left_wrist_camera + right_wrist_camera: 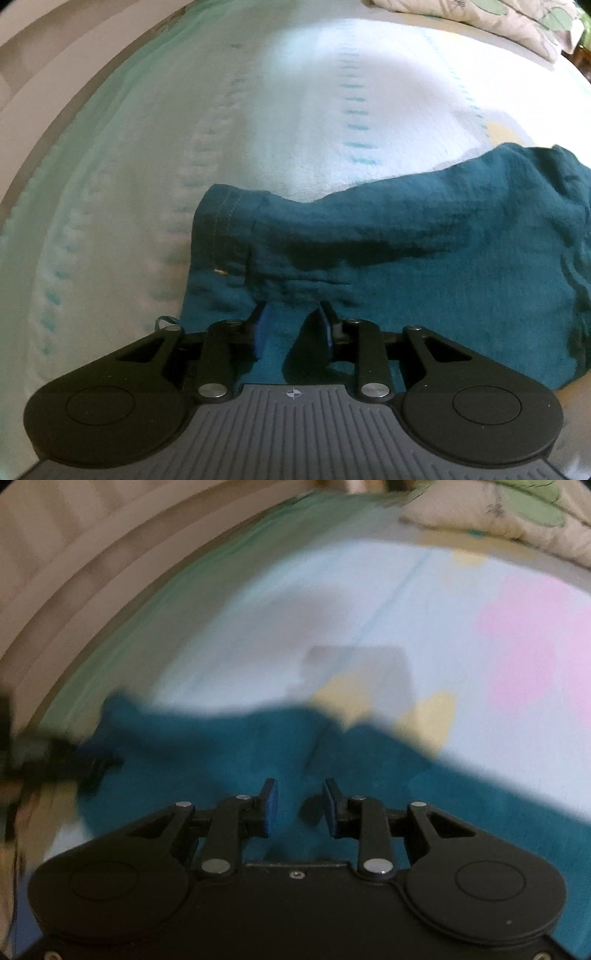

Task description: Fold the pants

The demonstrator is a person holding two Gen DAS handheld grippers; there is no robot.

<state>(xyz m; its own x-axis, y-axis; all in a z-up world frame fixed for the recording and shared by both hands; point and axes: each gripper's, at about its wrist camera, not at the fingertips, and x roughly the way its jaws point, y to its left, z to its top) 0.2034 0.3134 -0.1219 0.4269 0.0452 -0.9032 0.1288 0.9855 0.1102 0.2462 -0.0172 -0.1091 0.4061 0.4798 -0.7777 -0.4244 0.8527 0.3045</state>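
The teal pants lie on the bed, a stitched hem at their left end, folded over with a rumpled upper layer. My left gripper is open just above the near part of the cloth, its blue pads apart with nothing between them. In the right wrist view the pants spread across the lower half, blurred by motion. My right gripper is open just over the cloth and holds nothing. The left gripper shows at the left edge of that view, over the pants' end.
The bed sheet is pale with teal dashed lines and a green border toward the left edge; in the right wrist view the sheet has pink and yellow patches. A patterned pillow lies at the far right. A beige bed frame runs along the left.
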